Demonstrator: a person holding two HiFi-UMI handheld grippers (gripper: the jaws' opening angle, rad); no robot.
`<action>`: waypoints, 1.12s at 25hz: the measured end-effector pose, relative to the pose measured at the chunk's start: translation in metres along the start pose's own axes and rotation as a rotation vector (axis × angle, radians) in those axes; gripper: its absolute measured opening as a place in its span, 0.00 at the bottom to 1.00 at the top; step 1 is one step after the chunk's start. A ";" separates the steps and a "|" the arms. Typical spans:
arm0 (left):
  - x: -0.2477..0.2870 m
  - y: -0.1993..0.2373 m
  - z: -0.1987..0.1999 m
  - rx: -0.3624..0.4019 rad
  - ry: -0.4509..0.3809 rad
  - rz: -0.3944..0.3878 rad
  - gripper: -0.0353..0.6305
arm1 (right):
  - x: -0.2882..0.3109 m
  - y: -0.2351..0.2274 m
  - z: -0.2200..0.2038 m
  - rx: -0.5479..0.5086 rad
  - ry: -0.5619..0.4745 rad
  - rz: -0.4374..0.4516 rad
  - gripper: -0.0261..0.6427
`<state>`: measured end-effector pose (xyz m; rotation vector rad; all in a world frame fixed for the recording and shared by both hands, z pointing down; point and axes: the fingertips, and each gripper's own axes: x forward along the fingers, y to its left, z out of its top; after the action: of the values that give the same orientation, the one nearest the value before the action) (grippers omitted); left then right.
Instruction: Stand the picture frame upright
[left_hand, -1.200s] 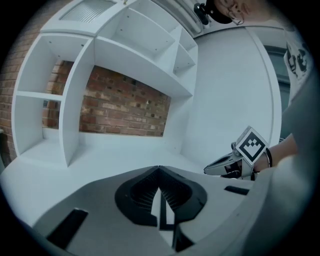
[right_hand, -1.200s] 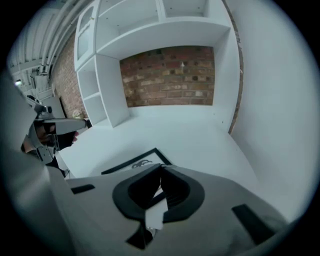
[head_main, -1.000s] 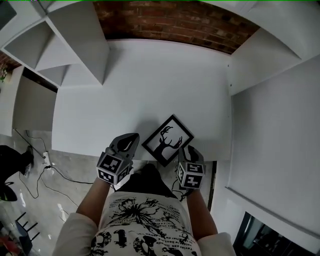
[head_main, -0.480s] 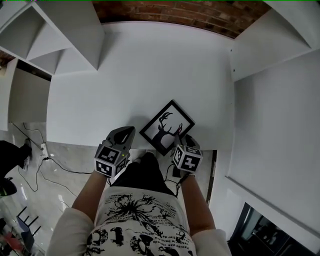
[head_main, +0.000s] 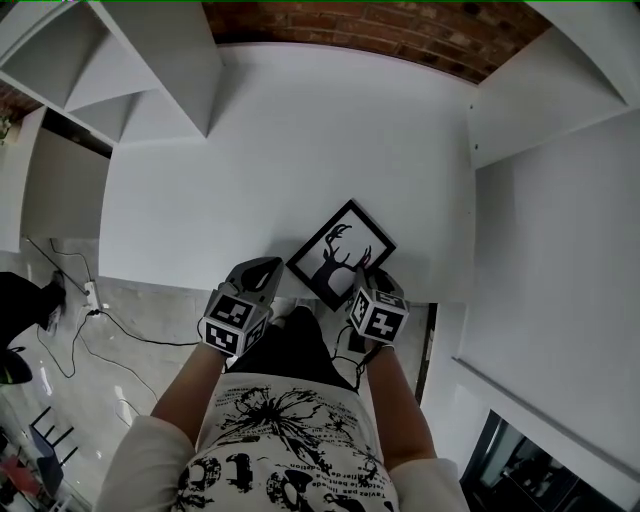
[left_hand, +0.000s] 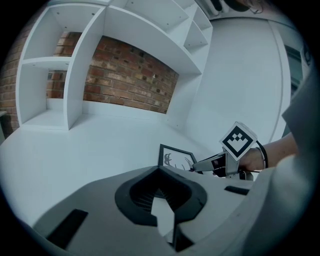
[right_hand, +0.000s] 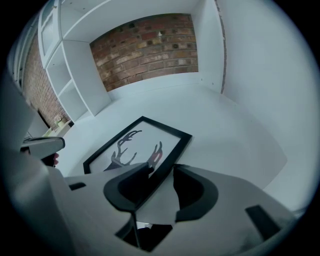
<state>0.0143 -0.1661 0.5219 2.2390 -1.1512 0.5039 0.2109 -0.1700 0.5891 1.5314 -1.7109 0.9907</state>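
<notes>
**Head view:** The picture frame (head_main: 340, 267) lies flat on the white desk (head_main: 300, 150), turned cornerwise and close to the near edge. It holds a black stag silhouette. The left gripper (head_main: 263, 268) sits at the desk edge just left of the frame, apart from it. The right gripper (head_main: 364, 274) is at the frame's near right side.

**Right gripper view only:** The jaws stand apart astride the frame's black edge. One jaw is over the print and the other over the desk beside it. They have just been closing slightly, and no clamping is visible.

**Left gripper view only:** The jaws are fully together, gripping nothing. The view also shows white shelf compartments (left_hand: 75, 75) set against a brick wall (left_hand: 130, 75).
</notes>
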 end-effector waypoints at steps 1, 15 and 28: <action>-0.001 0.001 -0.001 0.006 0.003 0.004 0.06 | 0.000 0.001 0.001 -0.004 0.001 0.001 0.28; -0.029 0.023 -0.022 -0.076 -0.015 0.055 0.06 | 0.007 0.032 0.009 -0.091 0.005 0.029 0.25; -0.055 0.029 -0.056 -0.090 0.025 0.056 0.06 | 0.006 0.053 0.004 -0.133 -0.004 0.029 0.19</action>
<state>-0.0446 -0.1108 0.5430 2.1230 -1.2026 0.4913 0.1577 -0.1741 0.5855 1.4282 -1.7696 0.8704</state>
